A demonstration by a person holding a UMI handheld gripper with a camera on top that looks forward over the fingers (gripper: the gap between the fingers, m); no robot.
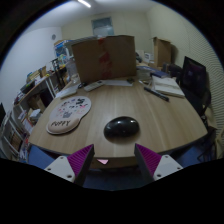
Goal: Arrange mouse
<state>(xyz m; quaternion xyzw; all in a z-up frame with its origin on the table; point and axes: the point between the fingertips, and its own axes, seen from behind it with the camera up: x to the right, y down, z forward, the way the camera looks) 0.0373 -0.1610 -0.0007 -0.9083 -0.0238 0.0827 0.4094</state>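
A black computer mouse [121, 127] lies on the wooden table [150, 115], near its front edge. To its left lies a light mouse mat [70, 113] with print on it. My gripper [113, 158] is open and empty. Its two fingers with purple pads [80, 160] stand apart just short of the table's front edge, and the mouse lies just ahead of them, about midway between them. Nothing is between the fingers.
A brown cardboard box [103, 57] stands at the back of the table. Papers and a pen [160, 90] lie to the right, beside a dark chair [194, 78]. Shelves with books [25, 105] stand at the left.
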